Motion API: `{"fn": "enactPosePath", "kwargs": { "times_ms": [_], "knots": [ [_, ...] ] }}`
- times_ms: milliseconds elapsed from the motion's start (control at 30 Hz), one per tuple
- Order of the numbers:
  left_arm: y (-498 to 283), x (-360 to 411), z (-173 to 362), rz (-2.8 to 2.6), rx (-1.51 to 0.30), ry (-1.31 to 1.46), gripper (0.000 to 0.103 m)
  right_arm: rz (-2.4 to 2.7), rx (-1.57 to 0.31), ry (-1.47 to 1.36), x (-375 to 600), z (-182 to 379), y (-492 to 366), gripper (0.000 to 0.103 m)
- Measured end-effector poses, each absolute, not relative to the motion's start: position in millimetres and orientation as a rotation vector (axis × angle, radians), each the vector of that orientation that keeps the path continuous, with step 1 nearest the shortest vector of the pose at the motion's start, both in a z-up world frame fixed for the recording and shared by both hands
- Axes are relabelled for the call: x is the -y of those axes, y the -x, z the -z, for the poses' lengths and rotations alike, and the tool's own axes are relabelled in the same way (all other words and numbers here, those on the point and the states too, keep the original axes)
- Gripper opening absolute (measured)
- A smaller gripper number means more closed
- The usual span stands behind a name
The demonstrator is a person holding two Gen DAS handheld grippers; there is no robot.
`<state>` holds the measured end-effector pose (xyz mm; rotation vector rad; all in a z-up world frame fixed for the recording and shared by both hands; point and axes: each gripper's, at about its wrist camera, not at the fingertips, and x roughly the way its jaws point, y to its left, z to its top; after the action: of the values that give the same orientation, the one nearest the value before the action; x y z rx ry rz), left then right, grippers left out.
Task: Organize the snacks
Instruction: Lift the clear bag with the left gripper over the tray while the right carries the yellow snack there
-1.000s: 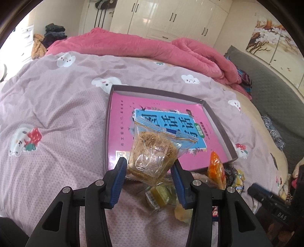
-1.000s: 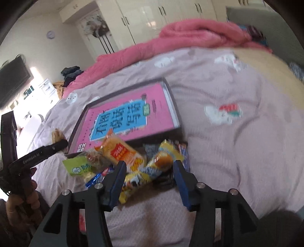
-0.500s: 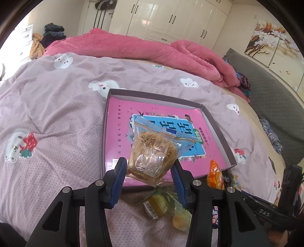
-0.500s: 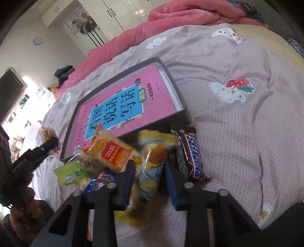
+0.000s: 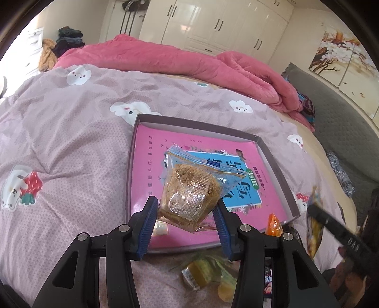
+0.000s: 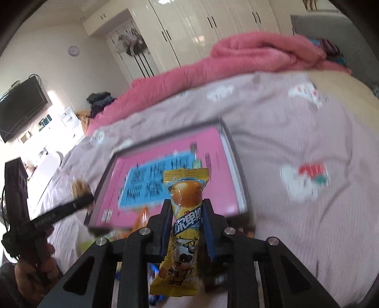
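My left gripper [image 5: 186, 208] is shut on a clear packet of brown biscuit [image 5: 189, 189], held above the near edge of the shallow box [image 5: 196, 124] with its pink and blue printed floor. My right gripper [image 6: 187, 213] is shut on a yellow wrapped cake bar [image 6: 183, 227], lifted off the bed and standing upright in front of the same box [image 6: 234, 151]. More snacks lie on the bedspread before the box: a green-yellow packet [image 5: 203, 272] and an orange packet [image 5: 274, 224]. The right gripper with its bar also shows at the right edge of the left wrist view.
The box rests on a mauve bedspread [image 5: 66, 147] with cartoon prints. A pink blanket [image 5: 189, 64] is heaped along the far side. White wardrobes [image 5: 213, 21] stand behind, a grey sofa [image 5: 343, 132] to the right. A hand [image 6: 35, 267] holds the left gripper's handle.
My right gripper closed on the yellow cake bar among the pile and lifted it up toward the box. The left gripper kept its biscuit packet and barely moved.
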<state>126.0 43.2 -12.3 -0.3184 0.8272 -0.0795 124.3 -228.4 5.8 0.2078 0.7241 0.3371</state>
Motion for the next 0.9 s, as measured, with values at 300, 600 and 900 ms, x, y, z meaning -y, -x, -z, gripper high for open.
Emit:
{"fn": "enactPosePath", "kwargs": {
  "times_ms": [300,600,900],
  "knots": [
    [-143,-43,22,0.046,-0.846,0.303,0.049,-0.340,-0.667,-0.166,219,-10,-166,0.025],
    [-156,-41,36,0.031,-0.890,0.298,0.049,-0.300,-0.721,-0.115,214,9,-201,0.025],
    [-160,-37,45,0.037,-0.920,0.284,0.049,-0.292,-0.813,-0.094,212,32,-205,0.025]
  ]
}}
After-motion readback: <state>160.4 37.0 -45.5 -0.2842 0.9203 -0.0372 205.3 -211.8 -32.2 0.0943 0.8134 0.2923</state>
